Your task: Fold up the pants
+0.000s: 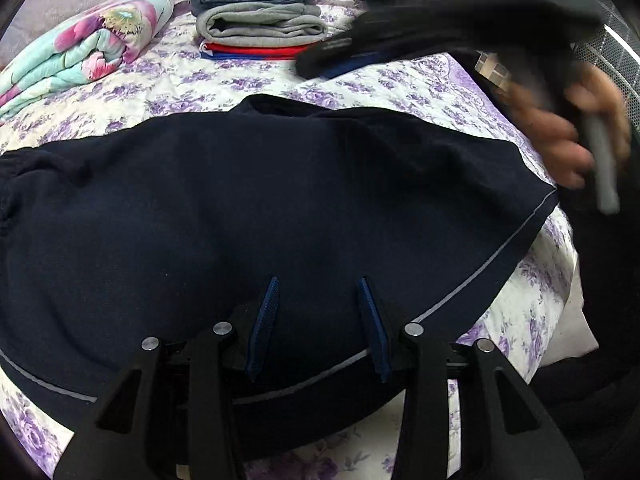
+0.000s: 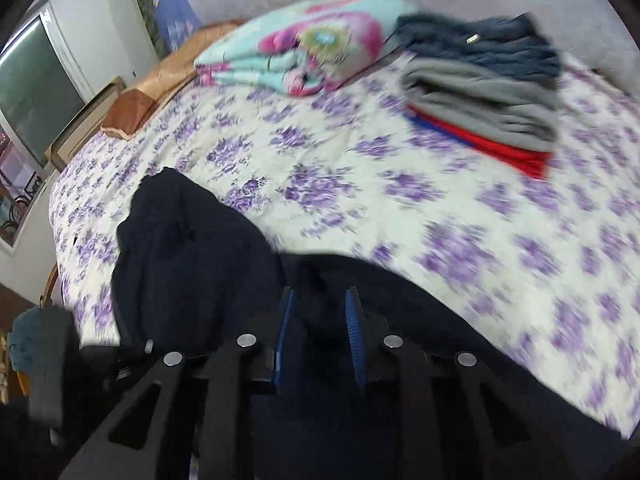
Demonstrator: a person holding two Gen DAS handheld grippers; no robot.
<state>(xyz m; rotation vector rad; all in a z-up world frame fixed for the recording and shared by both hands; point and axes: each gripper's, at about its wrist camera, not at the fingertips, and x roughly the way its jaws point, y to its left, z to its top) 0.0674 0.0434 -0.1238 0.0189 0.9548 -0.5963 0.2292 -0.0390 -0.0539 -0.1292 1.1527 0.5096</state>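
Note:
Dark navy pants [image 1: 260,208] with a thin grey side stripe lie spread across the bed. My left gripper [image 1: 318,284] hovers open and empty over their near part. My right gripper [image 2: 320,292] is also open over the pants [image 2: 192,248], with nothing between its blue pads; this view is motion-blurred. From the left wrist view the right gripper [image 1: 320,65] shows blurred at the upper right above the pants, held by a hand [image 1: 560,128].
The bed has a white quilt with purple flowers [image 2: 400,184]. At the far side stands a stack of folded clothes, jeans over grey over red [image 1: 258,16]. A folded floral blanket [image 1: 80,48] lies beside it. A window [image 2: 36,80] is at left.

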